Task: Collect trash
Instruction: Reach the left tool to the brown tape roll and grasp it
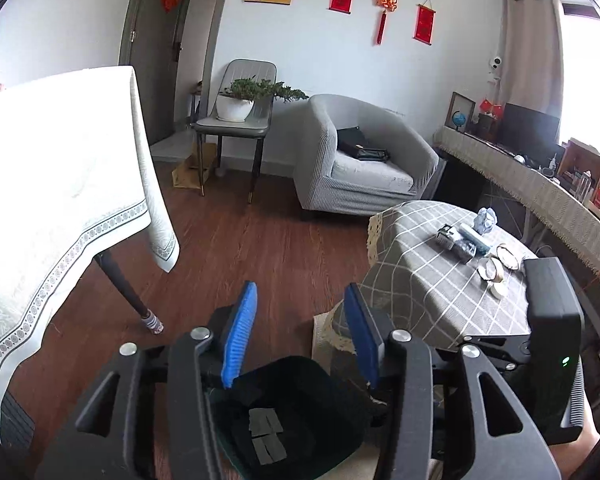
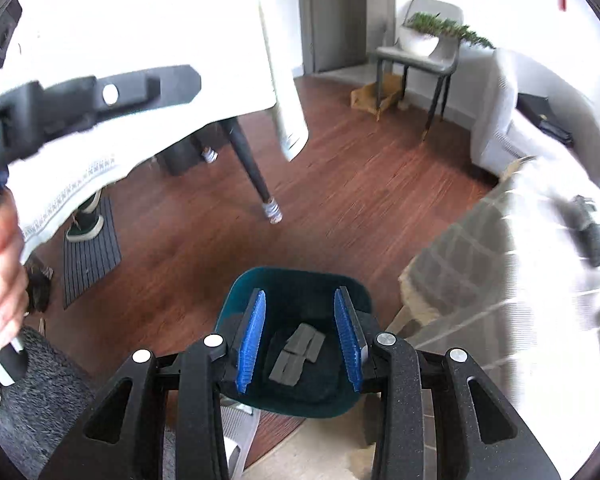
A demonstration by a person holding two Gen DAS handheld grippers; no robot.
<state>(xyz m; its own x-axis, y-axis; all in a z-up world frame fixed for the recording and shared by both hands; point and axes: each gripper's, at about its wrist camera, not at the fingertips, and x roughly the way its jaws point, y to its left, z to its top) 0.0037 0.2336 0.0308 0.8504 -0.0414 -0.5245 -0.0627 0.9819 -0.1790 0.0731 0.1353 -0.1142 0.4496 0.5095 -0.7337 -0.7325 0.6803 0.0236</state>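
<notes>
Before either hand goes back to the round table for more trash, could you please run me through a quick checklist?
1. Left gripper empty: ok, blue fingers apart with nothing between them.
2. Right gripper empty: ok, nothing between its fingers.
3. Dark teal plastic bin in reach: ok, directly below both grippers, mouth open.
4. Bin has room: ok, only a few flat grey pieces on its bottom.
5. Trash left on the grey checked tablecloth: not ok, a crumpled pale blue wrapper and small packages remain.
6. Which item is lightest: cannot tell.
</notes>
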